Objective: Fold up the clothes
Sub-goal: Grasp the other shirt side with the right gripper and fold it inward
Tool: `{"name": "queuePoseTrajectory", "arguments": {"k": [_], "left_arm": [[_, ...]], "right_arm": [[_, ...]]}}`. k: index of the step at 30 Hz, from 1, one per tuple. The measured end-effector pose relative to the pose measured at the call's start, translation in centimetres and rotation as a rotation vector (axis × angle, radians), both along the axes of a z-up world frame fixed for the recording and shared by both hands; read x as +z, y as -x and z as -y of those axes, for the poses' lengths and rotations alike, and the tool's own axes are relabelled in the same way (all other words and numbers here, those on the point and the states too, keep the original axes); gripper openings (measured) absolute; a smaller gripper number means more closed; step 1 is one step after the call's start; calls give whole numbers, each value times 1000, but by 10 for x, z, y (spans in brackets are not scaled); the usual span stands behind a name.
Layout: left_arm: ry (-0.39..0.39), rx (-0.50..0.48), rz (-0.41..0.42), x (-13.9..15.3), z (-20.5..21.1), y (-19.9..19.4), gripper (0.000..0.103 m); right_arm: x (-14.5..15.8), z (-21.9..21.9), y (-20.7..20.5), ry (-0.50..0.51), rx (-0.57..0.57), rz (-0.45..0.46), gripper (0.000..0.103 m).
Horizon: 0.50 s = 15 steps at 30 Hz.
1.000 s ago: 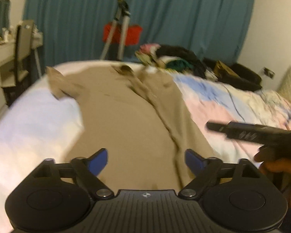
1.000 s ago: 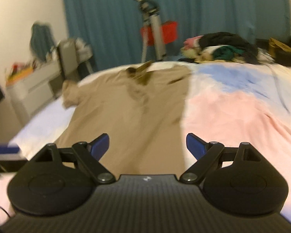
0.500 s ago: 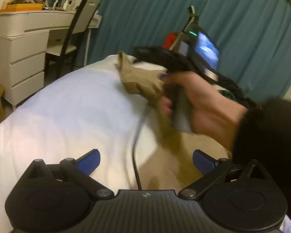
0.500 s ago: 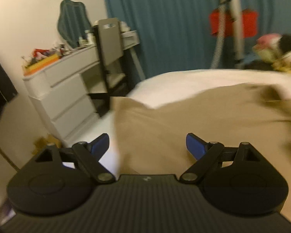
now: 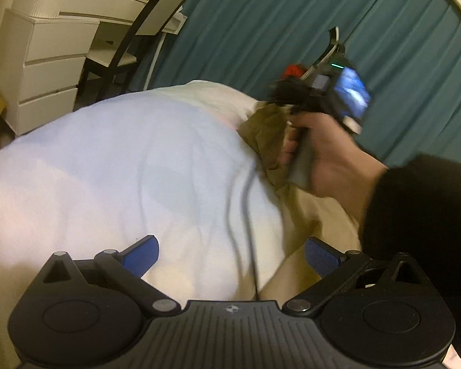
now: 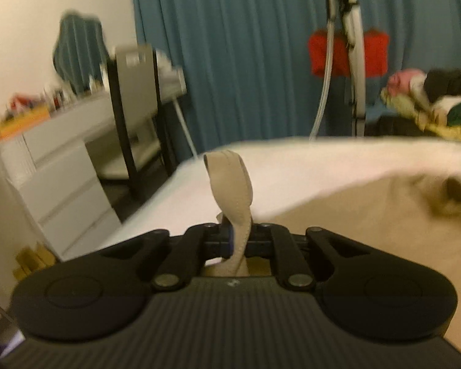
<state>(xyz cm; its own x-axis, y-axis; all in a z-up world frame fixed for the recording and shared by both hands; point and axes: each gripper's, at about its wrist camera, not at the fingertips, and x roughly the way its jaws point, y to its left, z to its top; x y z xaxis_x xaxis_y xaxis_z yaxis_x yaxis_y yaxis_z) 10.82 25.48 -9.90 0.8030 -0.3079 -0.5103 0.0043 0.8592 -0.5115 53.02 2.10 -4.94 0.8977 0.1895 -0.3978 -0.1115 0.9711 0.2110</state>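
Observation:
A tan garment point(image 6: 368, 215) lies spread on the bed point(image 6: 292, 160). My right gripper point(image 6: 238, 240) is shut on a folded strip of its edge point(image 6: 230, 181), which sticks up between the pads. In the left wrist view a hand holds that right gripper point(image 5: 282, 98) at the bunched corner of the tan garment point(image 5: 267, 135), up the bed on the right. My left gripper point(image 5: 232, 255) stands open low over the pale sheet point(image 5: 123, 169), with nothing between its fingers. Its right fingertip point(image 5: 319, 258) is over the garment's near edge.
A white desk with drawers point(image 5: 46, 49) and a dark chair point(image 5: 132, 40) stand left of the bed. A teal curtain point(image 6: 246, 46), a tripod point(image 6: 353, 61) and a heap of clothes point(image 6: 430, 101) lie beyond. A black cable point(image 5: 246, 215) hangs across the sheet.
My right gripper swung left to the garment's edge and closed on it. My left gripper moved left and down, rolled, and stayed open.

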Motion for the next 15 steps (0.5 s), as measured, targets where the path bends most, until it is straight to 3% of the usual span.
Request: {"name": "queuePoseTrajectory", "arguments": {"k": [5,8,12,15], "left_arm": [[32,-36,14,8,17,19,101],[41,-65,33,15,28,34,101],[37,-118,51,19,43,51,101],[-9,-158,64,20,61,53,101]], "right_arm": [[41,95,31,-53,-84,70,7],[49,154,42,-53,-161,84,7],[28,230,44,-63,-264,55,7],[-7,256,43,-51,-307,-10,8]]}}
